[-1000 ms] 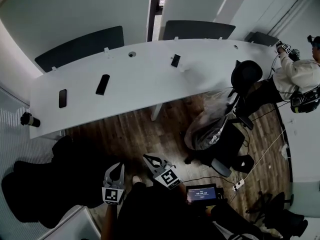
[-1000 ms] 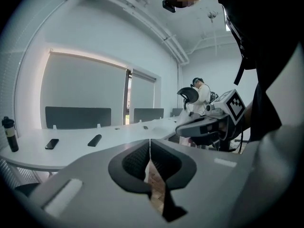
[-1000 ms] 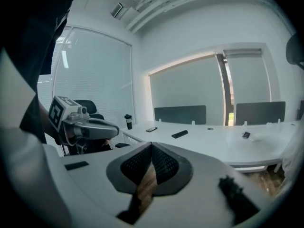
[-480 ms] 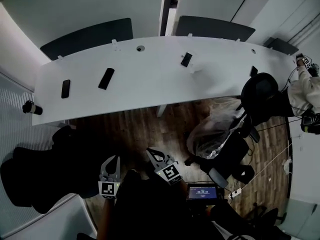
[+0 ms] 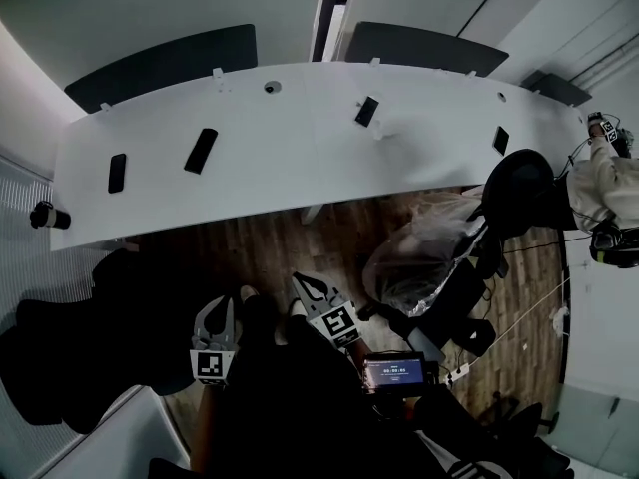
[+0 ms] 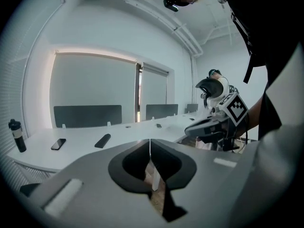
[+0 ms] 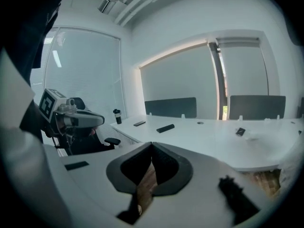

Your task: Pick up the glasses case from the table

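Pointing up-frame toward the table, both grippers sit at the lower centre of the head view, the left gripper beside the right gripper. Each gripper's jaws are clenched tip to tip, with nothing between them. The case lies flat on the table's left half, in the upper left of the frame, well apart from both grippers. A phone lies left of it. A bottle stands at the table's left end.

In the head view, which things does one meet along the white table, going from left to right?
bottle, flat phone, glasses case, round cable port, tilted dark device, second dark device
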